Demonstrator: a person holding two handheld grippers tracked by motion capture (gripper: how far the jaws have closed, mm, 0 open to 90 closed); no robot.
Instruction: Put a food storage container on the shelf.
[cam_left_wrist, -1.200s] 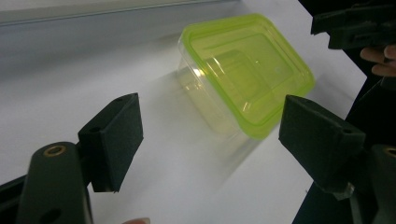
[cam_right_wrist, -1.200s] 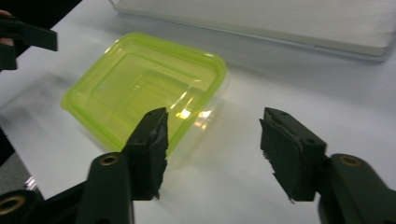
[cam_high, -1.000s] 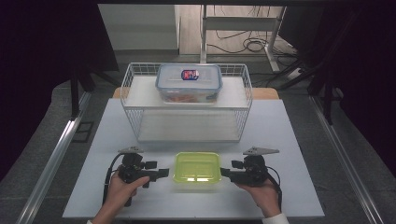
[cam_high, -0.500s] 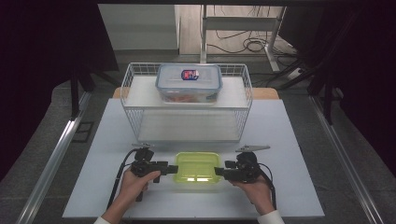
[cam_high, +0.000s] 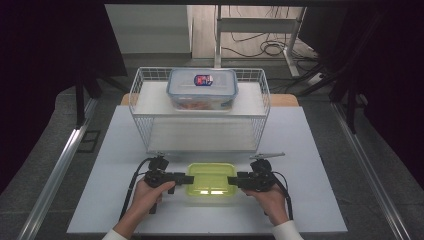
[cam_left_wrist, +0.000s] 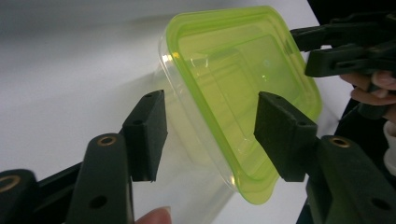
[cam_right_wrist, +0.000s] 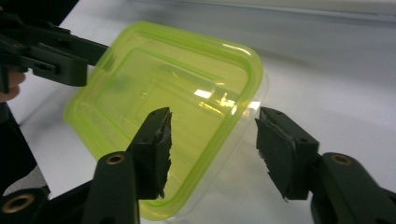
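Straddling the clear plastic box with lime-green lid (cam_high: 211, 178) on the white tabletop (cam_high: 310, 150): left gripper (cam_left_wrist: 208, 135) and right gripper (cam_right_wrist: 212, 147) both wide, box rim between each pair. Judgement: close evenly, both together, lift level.

Looks like a lab or test setup rather than anyone's home. The white table (cam_high: 320, 150) sits boxed in by dark curtains (cam_high: 50, 75) on the left and right, with metal rails (cam_high: 60, 170) running along the floor beside it. At the far end there's a tangle of loose cables (cam_high: 260, 45) on a bare floor under a metal frame leg (cam_high: 218, 35). Everything's staged neatly, with a wire basket shelf (cam_high: 200, 107) centered on the table.
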